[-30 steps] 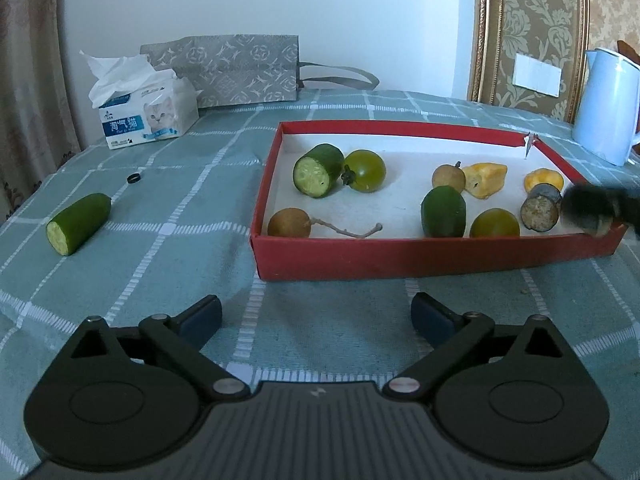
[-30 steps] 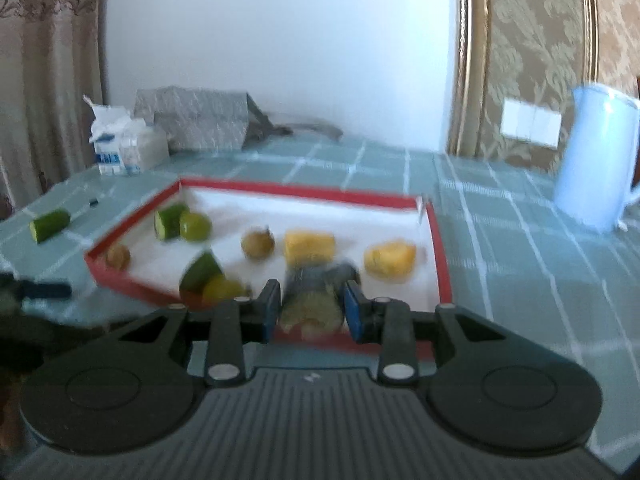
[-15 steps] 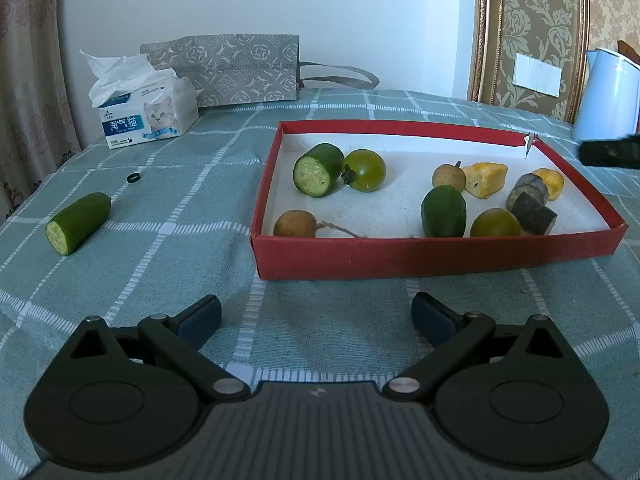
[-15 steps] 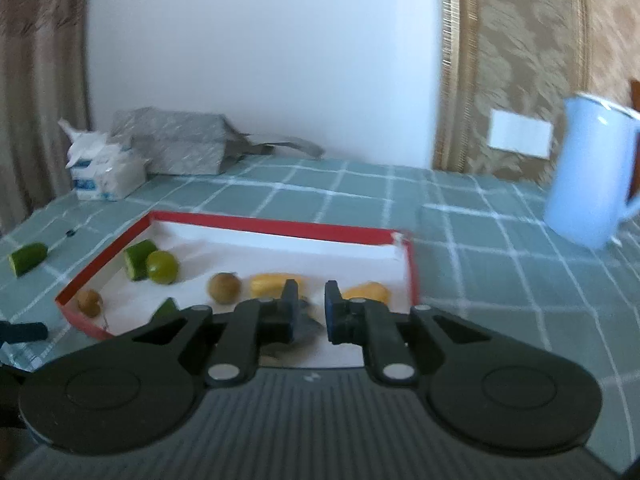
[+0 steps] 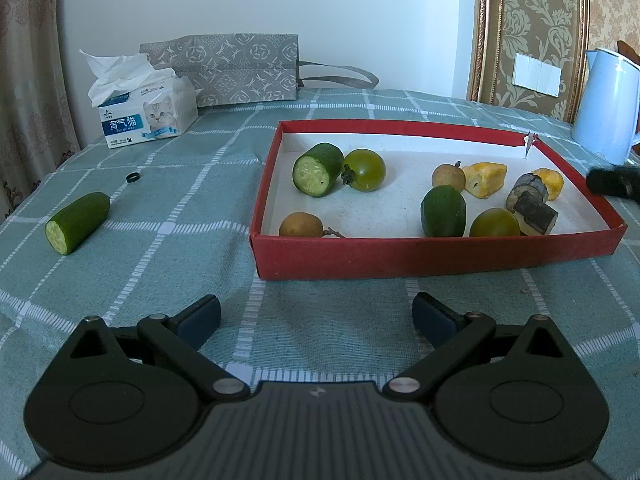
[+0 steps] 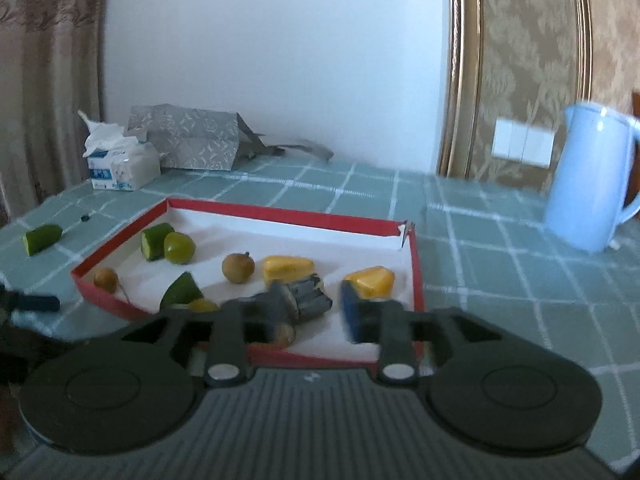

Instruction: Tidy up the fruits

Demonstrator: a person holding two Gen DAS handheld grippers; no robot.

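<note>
We hold our left gripper [image 5: 316, 316] low over the counter [image 5: 168, 240] in front of the red box [image 5: 436, 254], jaws spread wide and holding nothing. Our right gripper [image 6: 316, 308] hovers at the box's right end, jaws parted around nothing, above the dark chunk [image 6: 310, 300] lying inside. One cucumber piece [image 5: 77, 222] lies left of the box.

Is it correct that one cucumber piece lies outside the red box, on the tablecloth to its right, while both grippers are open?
Not quite: the loose cucumber piece lies to the left of the red box, not to its right, as the left wrist view shows. The rest holds: it rests on the tablecloth outside the box, and the left gripper and right gripper are both open.
</note>
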